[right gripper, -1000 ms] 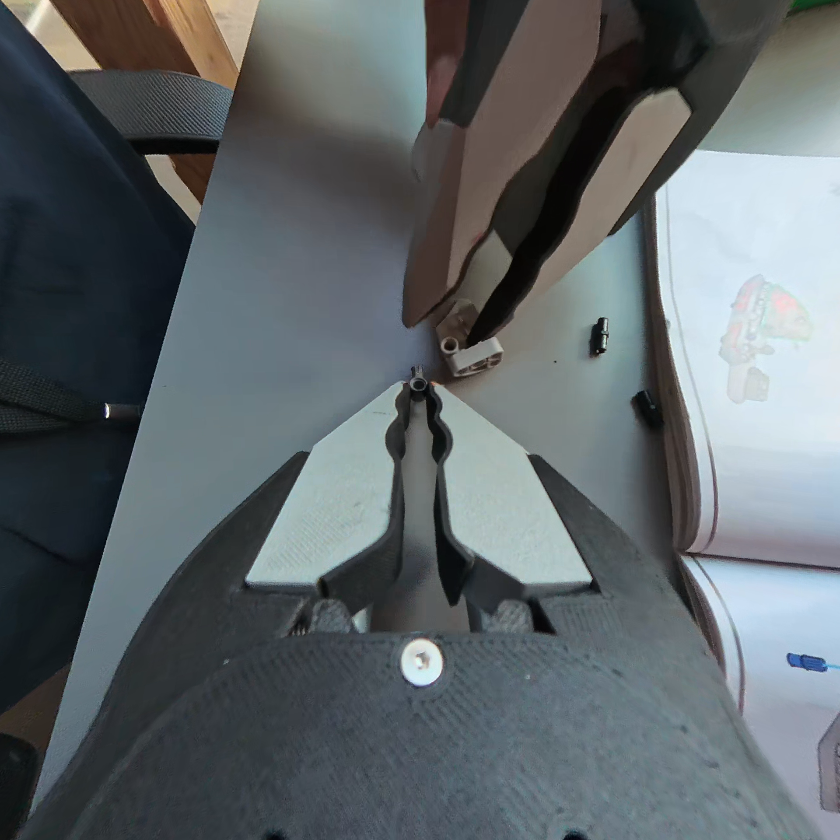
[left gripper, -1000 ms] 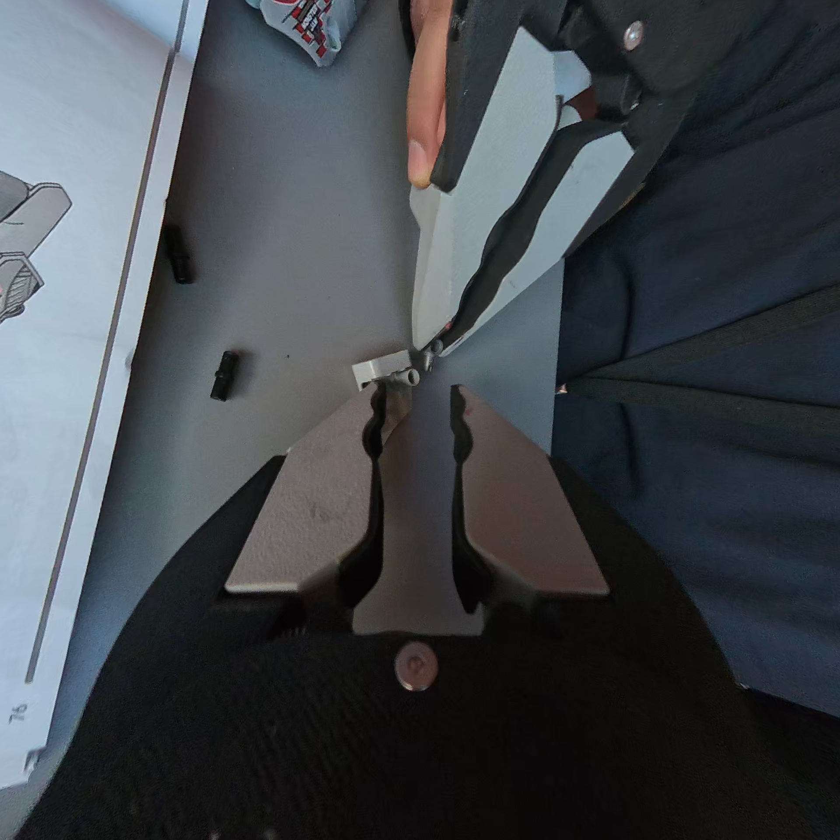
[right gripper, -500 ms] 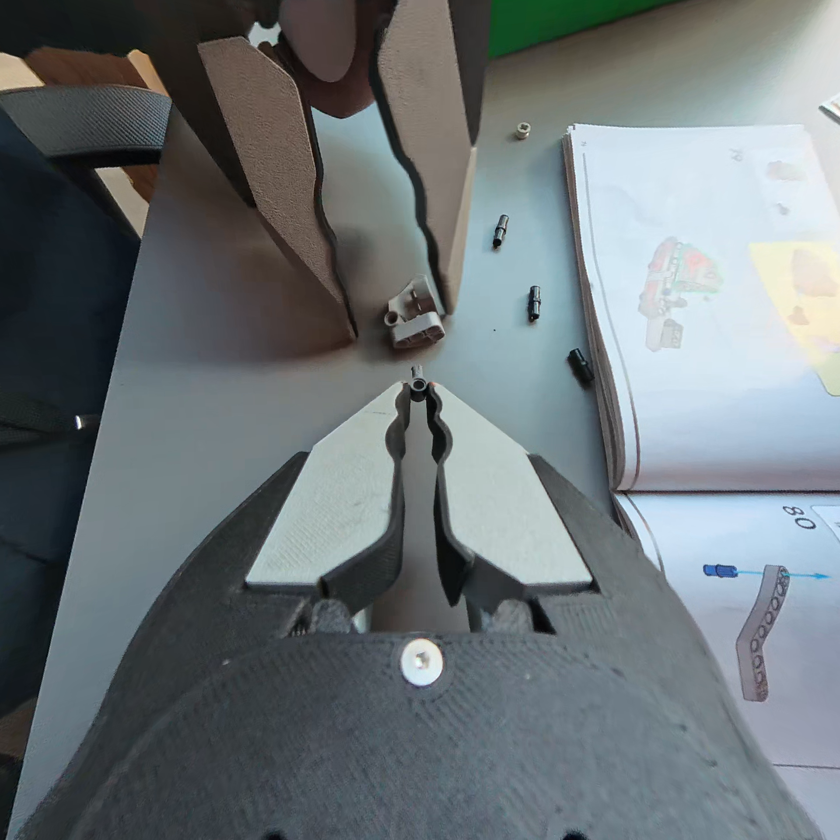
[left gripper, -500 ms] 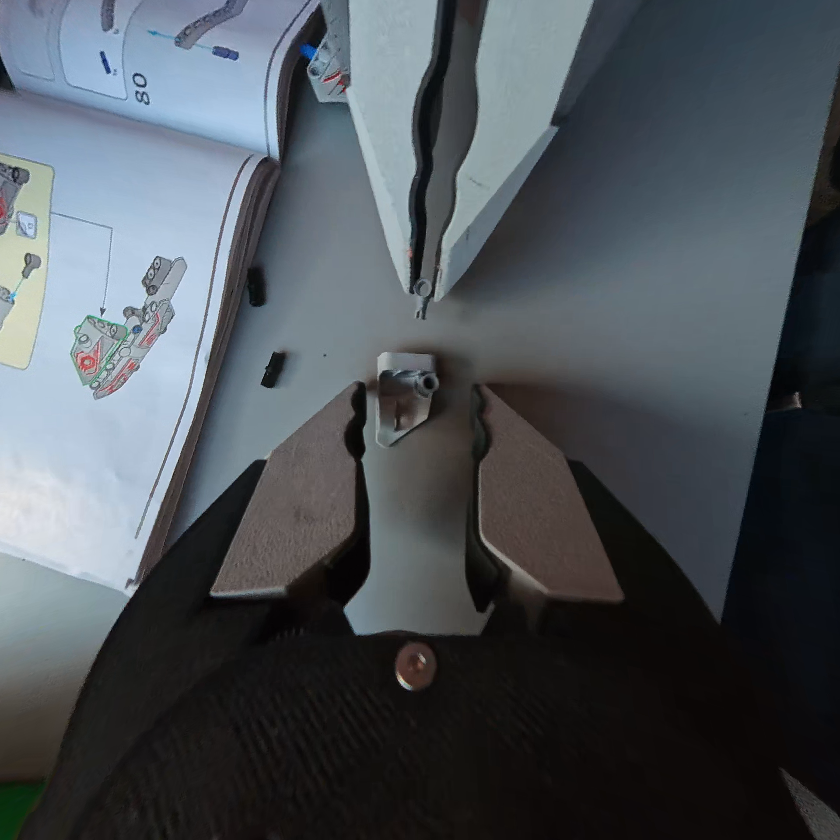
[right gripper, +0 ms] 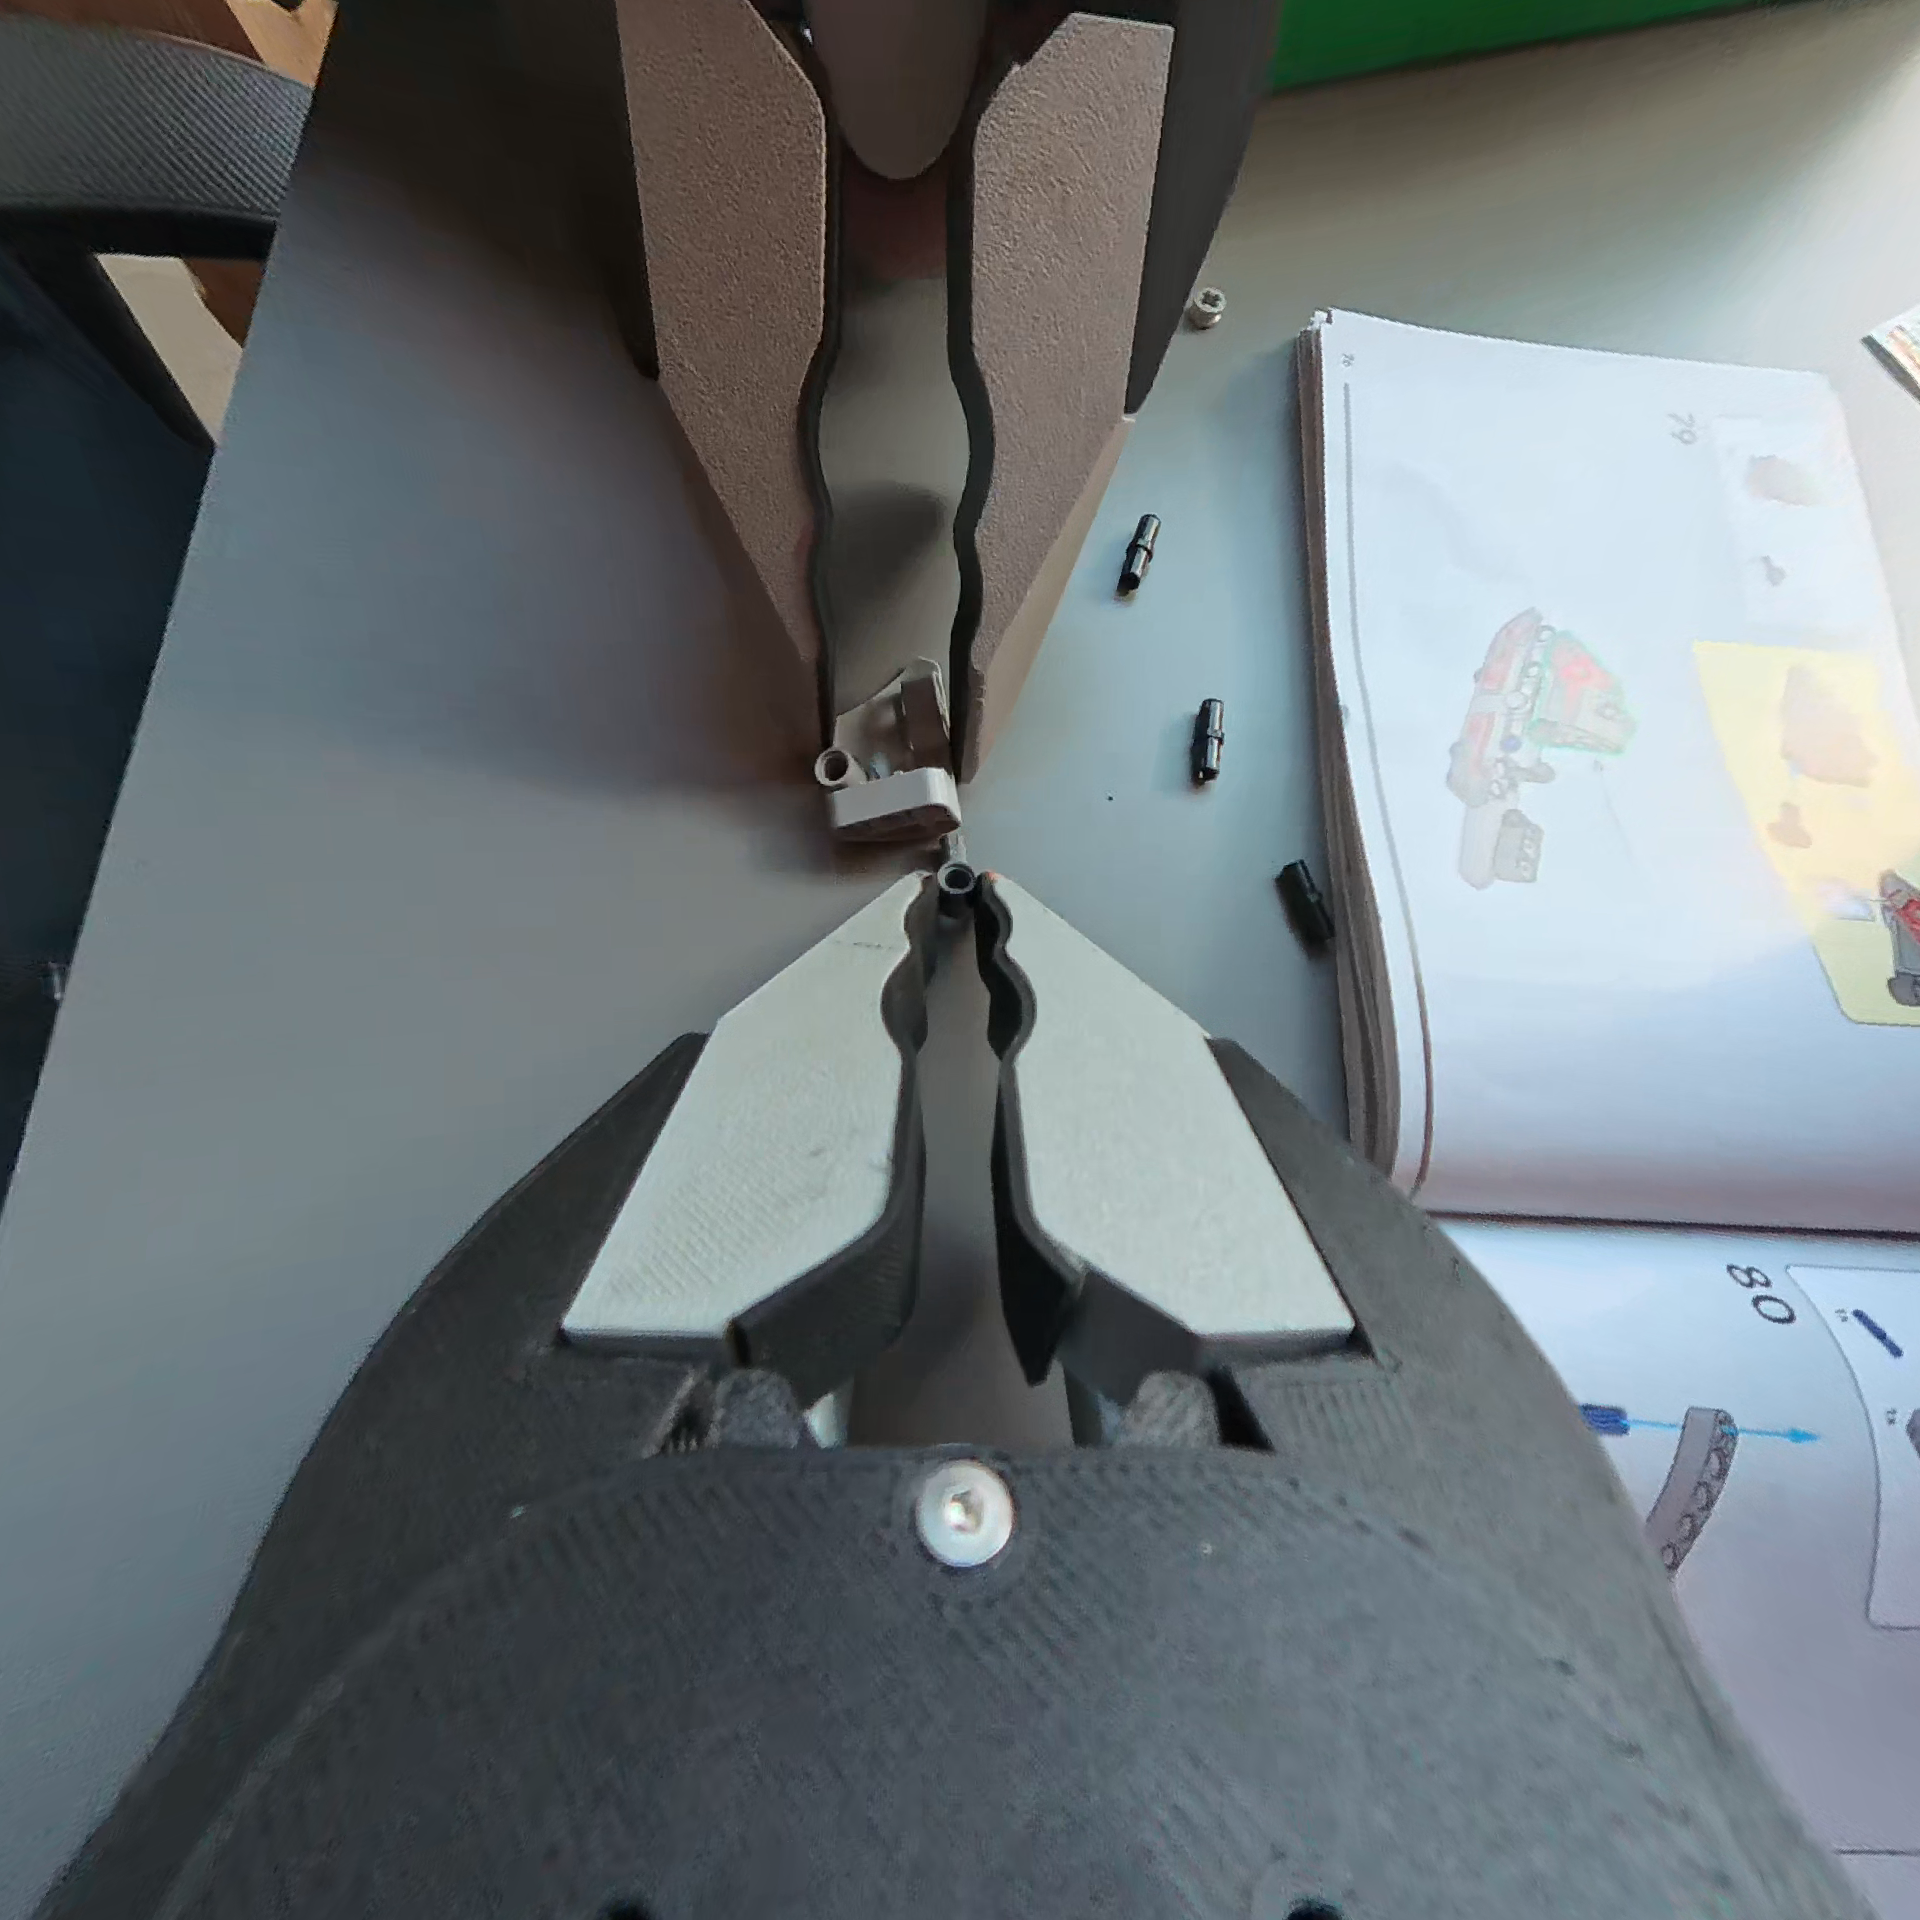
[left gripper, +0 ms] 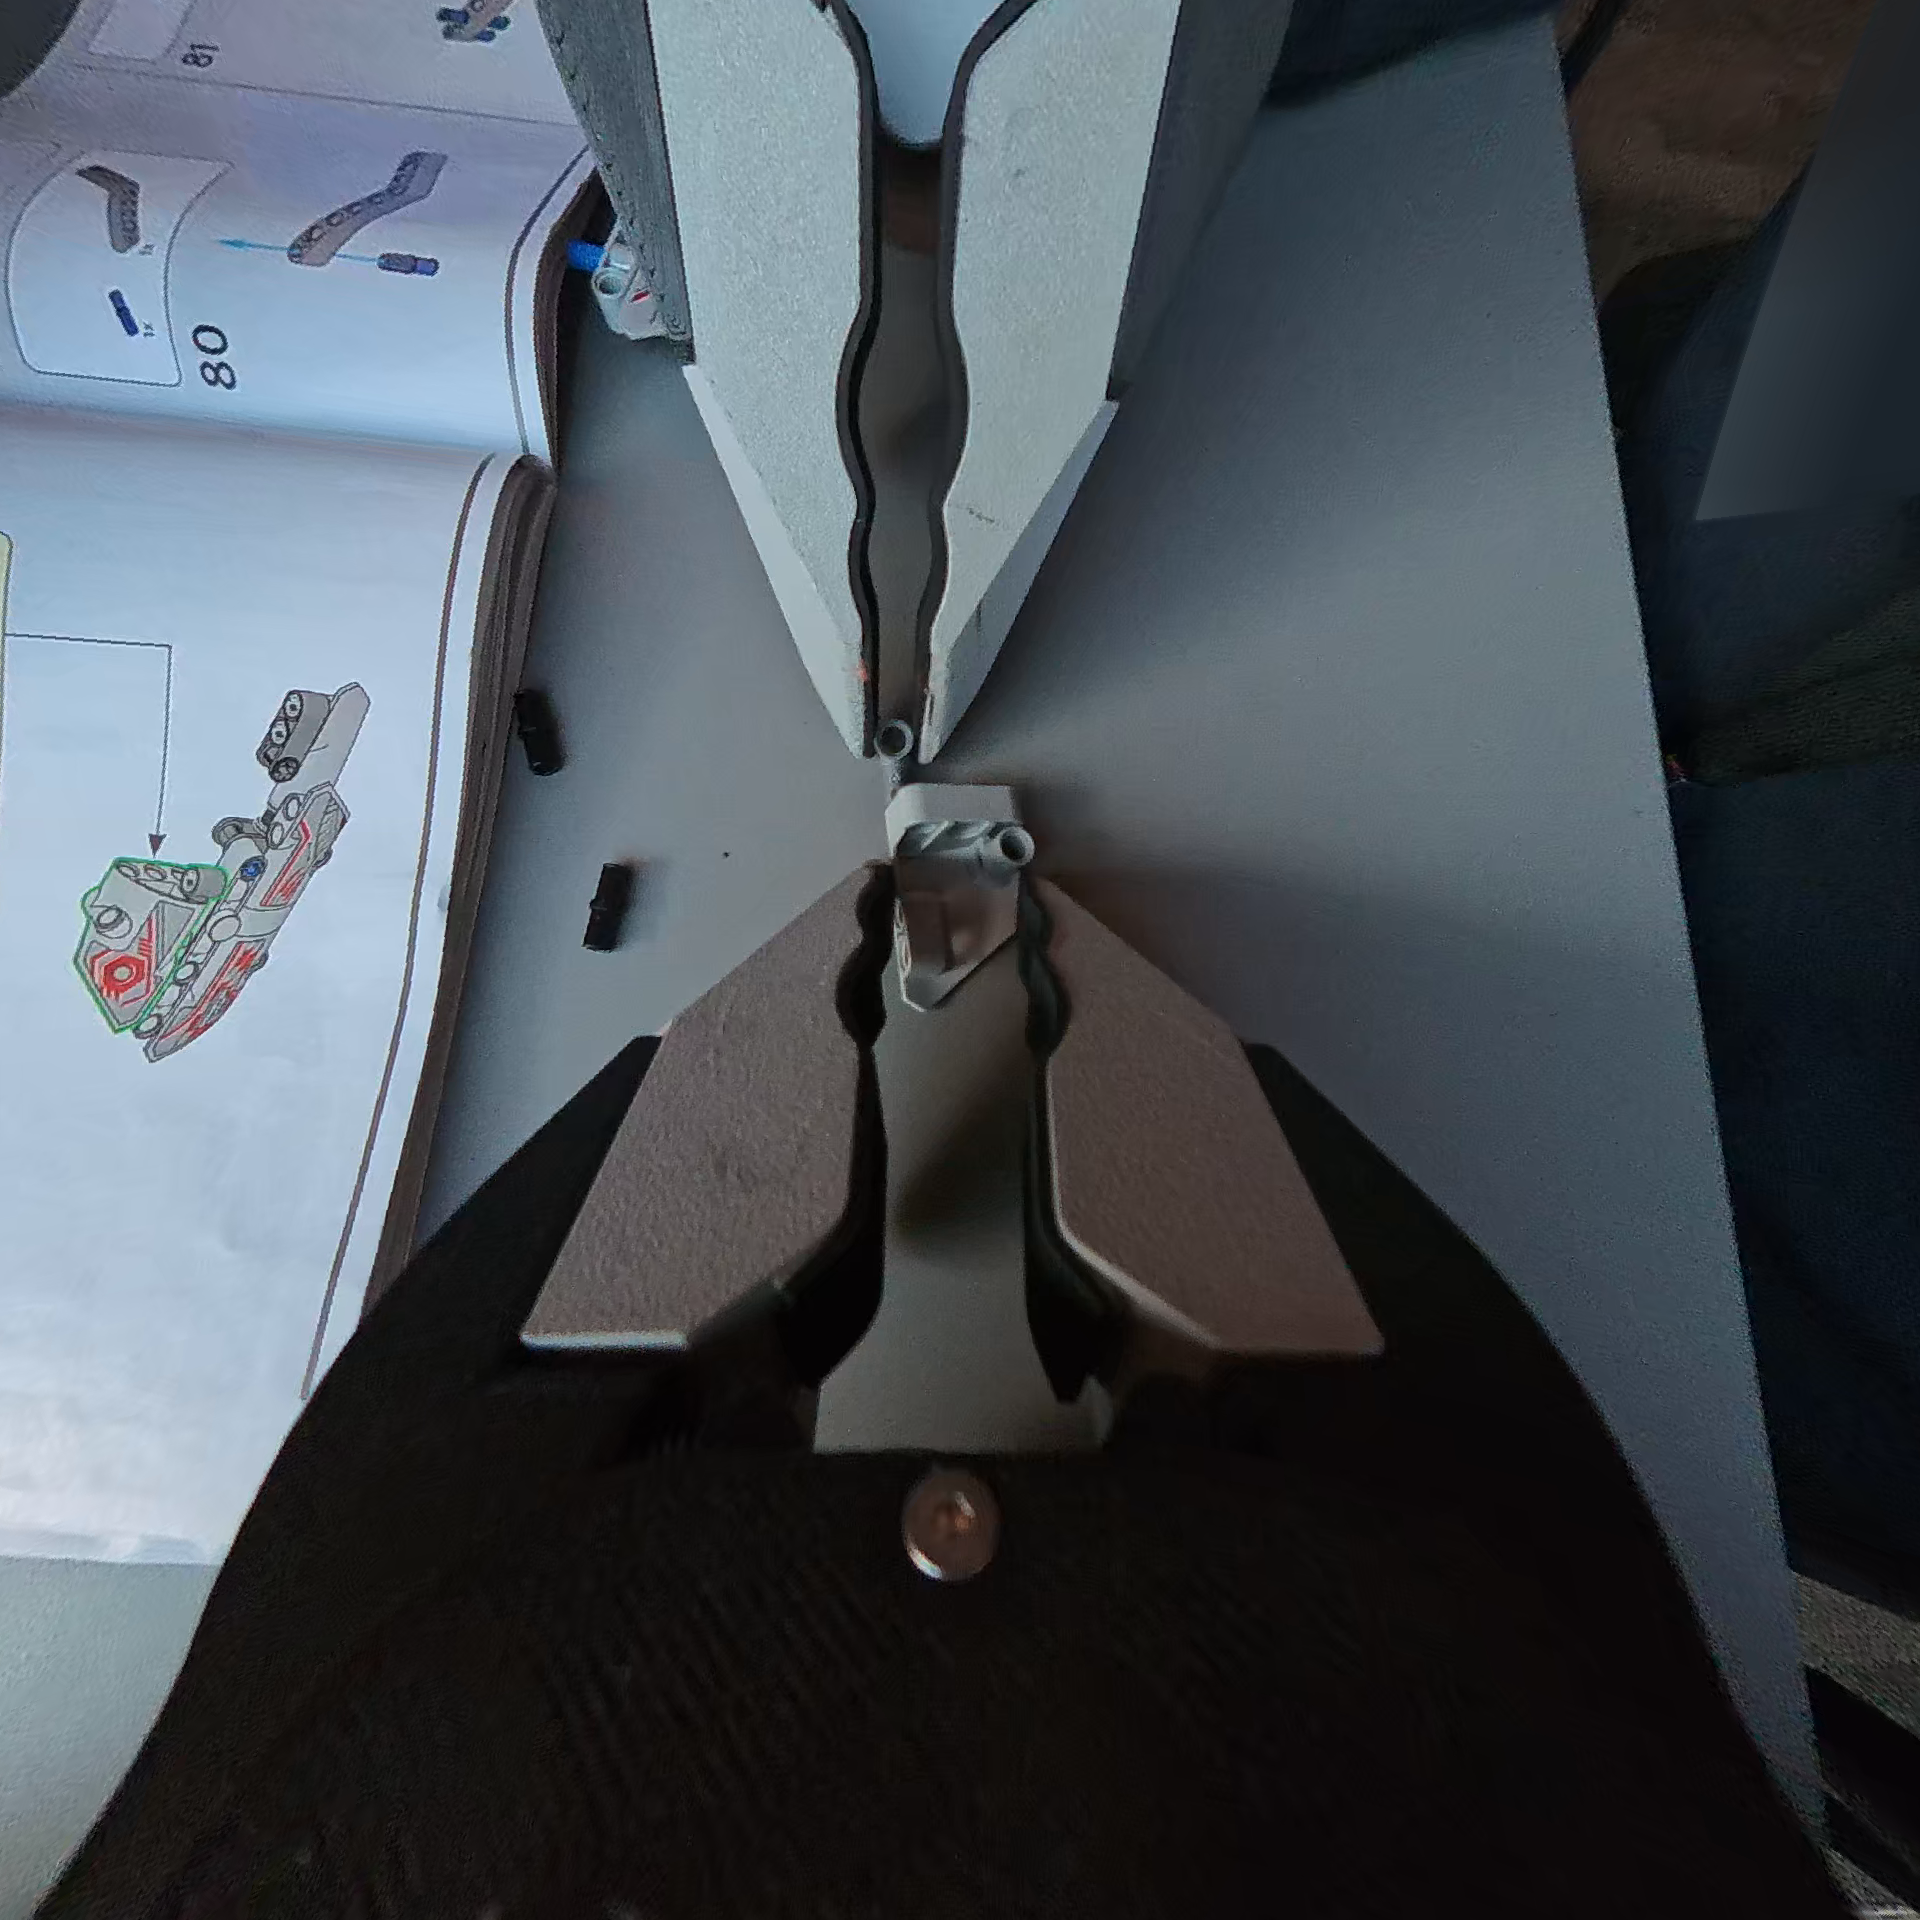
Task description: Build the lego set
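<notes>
Closing on a light grey lego assembly (left gripper: pixel 951 899), the left gripper (left gripper: pixel 954 883) in its own wrist view has its two fingers pressed against the piece's sides, pinching it just above the grey table (left gripper: pixel 1299 727). Facing it from the far side, the right gripper (left gripper: pixel 902 727) has its tips nearly together around a small dark grey pin (left gripper: pixel 894 740), which sits just beside the assembly's far edge. At the left lies an open instruction booklet (left gripper: pixel 260 727) (its printed numbers are left unread), with two black pins (left gripper: pixel 607 906) near its edge.

In the right wrist view, the right gripper (right gripper: pixel 961 883) pinches the pin (right gripper: pixel 956 881) at its very tips. The left gripper (right gripper: pixel 902 769) holds the assembly (right gripper: pixel 891 784) just beyond. Three black pins (right gripper: pixel 1207 740) lie to the right, near the booklet (right gripper: pixel 1610 779).
</notes>
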A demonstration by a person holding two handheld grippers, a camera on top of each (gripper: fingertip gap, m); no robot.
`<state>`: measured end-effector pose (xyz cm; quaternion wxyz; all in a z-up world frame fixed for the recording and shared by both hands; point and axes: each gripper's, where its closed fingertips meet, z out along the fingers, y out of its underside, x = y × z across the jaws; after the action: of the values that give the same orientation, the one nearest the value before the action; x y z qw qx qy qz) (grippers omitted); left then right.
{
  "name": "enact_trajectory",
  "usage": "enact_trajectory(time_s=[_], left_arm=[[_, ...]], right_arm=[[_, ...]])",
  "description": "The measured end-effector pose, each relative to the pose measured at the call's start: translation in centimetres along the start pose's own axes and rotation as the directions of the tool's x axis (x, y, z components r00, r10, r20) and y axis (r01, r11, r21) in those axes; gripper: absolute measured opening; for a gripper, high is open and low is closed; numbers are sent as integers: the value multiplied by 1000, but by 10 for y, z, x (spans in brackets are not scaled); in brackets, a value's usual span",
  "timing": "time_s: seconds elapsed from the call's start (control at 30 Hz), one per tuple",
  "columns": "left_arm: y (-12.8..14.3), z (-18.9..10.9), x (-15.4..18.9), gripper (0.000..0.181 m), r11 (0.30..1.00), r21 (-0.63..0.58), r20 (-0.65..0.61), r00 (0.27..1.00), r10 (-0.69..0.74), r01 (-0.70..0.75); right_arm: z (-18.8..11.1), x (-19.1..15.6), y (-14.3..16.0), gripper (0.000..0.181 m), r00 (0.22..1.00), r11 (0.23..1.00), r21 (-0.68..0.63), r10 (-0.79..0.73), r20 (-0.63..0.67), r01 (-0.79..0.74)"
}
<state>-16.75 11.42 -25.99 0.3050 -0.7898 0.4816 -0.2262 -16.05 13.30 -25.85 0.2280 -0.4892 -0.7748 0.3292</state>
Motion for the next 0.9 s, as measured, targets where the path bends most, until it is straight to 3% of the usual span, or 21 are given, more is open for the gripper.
enact_trajectory(time_s=[0.03, 0.53, 0.77, 0.9], left_arm=[[0, 0, 0, 22, 1000, 6, -4, 1000, -2, 2], [1, -1, 0, 22, 999, 33, -8, 1000, -4, 5], [1, -1, 0, 21, 999, 35, -24, 999, -23, 24], [1, -1, 0, 21, 999, 36, -16, 1000, -15, 16]], right_arm=[[0, 0, 0, 3, 1000, 1000, 1, -9, -2, 9], [2, -2, -2, 3, 999, 1000, 17, 21, 46, -22], [4, -2, -1, 3, 999, 999, 3, -40, -11, 40], [3, -2, -2, 3, 999, 1000, 11, 14, 33, -15]])
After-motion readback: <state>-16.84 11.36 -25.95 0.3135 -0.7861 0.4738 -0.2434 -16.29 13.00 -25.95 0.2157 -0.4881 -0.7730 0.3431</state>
